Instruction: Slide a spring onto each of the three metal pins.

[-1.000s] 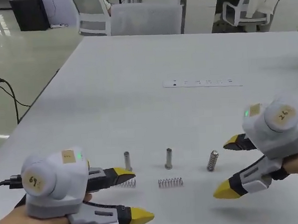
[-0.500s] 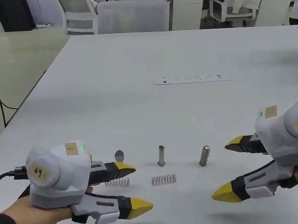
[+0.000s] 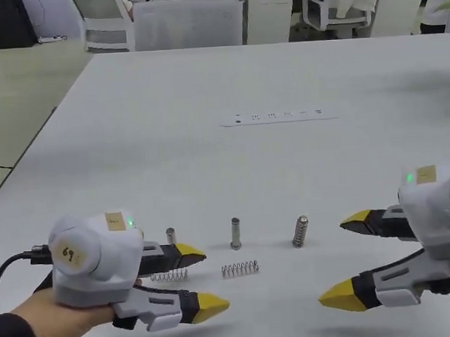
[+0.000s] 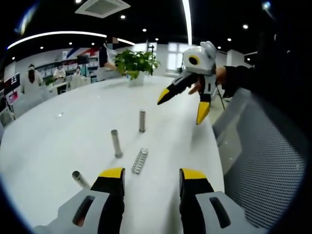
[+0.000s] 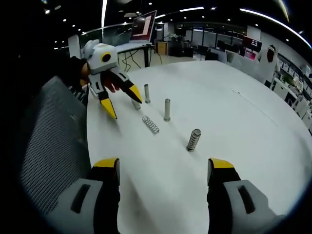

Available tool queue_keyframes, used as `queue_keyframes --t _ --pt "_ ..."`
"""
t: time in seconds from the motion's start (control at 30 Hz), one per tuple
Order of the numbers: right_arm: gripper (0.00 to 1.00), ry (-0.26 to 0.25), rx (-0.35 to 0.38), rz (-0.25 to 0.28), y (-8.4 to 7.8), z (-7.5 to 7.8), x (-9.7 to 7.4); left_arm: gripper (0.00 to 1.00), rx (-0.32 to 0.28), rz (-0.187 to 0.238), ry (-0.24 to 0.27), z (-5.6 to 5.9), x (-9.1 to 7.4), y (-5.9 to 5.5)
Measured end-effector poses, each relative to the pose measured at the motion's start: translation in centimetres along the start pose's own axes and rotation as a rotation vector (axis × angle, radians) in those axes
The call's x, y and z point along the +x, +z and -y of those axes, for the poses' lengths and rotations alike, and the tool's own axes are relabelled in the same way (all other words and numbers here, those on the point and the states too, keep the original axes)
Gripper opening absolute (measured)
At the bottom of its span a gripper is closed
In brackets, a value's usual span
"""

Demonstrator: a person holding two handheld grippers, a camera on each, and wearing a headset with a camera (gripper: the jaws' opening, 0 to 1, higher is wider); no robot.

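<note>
Head view: left gripper [image 3: 214,281], lower left, jaws wide, handwritten "69" on its housing; right gripper [image 3: 332,261], lower right, also wide. Between them on the worktop [image 3: 208,139] stand the left pin [image 3: 170,235] and middle pin [image 3: 235,234], both bare, and the right pin [image 3: 303,219] carrying a spring [image 3: 299,235]. Loose spring [image 3: 240,269] lower centre, second loose spring [image 3: 169,275] just beside the left gripper's upper tip. Left gripper view adds a potted plant [image 4: 135,63].

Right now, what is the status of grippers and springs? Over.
Left gripper, right gripper open, empty. Right pin wears fitted spring; middle pin, left pin bare. Centre spring, left spring lie loose. No obstacle seen.
</note>
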State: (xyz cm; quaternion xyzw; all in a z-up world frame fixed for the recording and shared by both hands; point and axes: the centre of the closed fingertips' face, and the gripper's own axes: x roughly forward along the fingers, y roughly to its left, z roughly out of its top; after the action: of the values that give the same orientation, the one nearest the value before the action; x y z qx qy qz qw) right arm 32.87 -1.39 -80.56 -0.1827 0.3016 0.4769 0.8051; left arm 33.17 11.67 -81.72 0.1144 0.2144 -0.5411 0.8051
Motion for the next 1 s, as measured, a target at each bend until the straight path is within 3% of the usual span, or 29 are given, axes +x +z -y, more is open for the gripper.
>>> queue_keyframes --t 0.17,0.23,0.43,0.57,0.8,1.0 --pt "0.71 -0.011 0.029 0.078 1.0 0.0 -0.5 0.33 -0.004 -0.003 0.006 -0.5 0.6 0.1" --pt "0.7 -0.003 0.056 0.135 1.5 -0.2 -0.8 0.32 -0.004 -0.004 0.008 -0.6 0.8 0.1" --pt "0.7 -0.009 0.078 0.152 0.6 -0.2 -1.1 0.29 0.003 -0.019 0.004 -0.7 1.5 0.1" --pt "0.7 -0.005 0.096 0.221 1.1 -0.4 -1.5 0.27 0.007 -0.032 0.001 -0.7 1.9 -0.2" --pt "0.67 -0.016 0.125 0.282 1.7 0.0 -2.3 0.22 0.019 -0.057 0.013 -1.4 2.5 -0.8" --pt "0.67 -0.024 0.134 0.268 1.3 0.0 -2.1 0.18 0.032 -0.068 0.016 -1.8 3.1 -0.7"
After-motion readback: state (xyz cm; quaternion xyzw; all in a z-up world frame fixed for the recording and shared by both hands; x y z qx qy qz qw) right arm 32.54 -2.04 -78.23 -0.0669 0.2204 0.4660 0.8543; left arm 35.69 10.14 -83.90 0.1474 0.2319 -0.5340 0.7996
